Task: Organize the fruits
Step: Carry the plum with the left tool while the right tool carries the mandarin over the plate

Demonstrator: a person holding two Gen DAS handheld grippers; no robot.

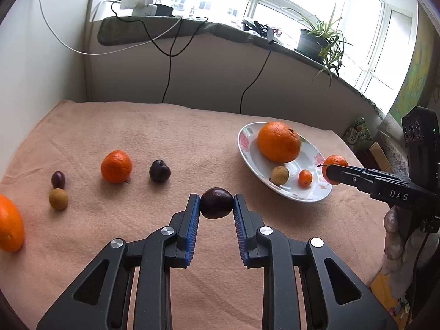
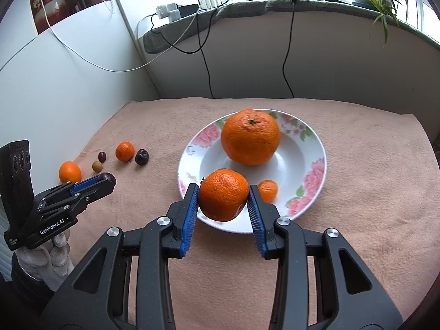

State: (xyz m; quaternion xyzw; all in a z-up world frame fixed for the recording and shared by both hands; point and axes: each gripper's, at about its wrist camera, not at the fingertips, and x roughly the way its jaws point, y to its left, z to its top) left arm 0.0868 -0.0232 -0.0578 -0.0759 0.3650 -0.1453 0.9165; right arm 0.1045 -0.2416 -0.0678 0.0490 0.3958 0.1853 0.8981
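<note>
My left gripper (image 1: 216, 202) is shut on a dark plum (image 1: 216, 203) and holds it above the pink cloth. My right gripper (image 2: 223, 199) is shut on a tangerine (image 2: 223, 198) over the near rim of the floral plate (image 2: 313, 148). The plate holds a large orange (image 2: 249, 137) and a kumquat (image 2: 268, 190); the left wrist view also shows a brown longan (image 1: 279, 175) in it. On the cloth to the left lie a tangerine (image 1: 116, 166), a plum (image 1: 159, 171), a small dark fruit (image 1: 58, 179), a longan (image 1: 58, 198) and an orange (image 1: 10, 224).
The table is covered by a pink towel (image 1: 165, 137). Behind it stands a wall with hanging black cables (image 1: 167, 77) and a windowsill with a potted plant (image 1: 319, 38). The table's right edge drops off near clutter on the floor (image 1: 360, 134).
</note>
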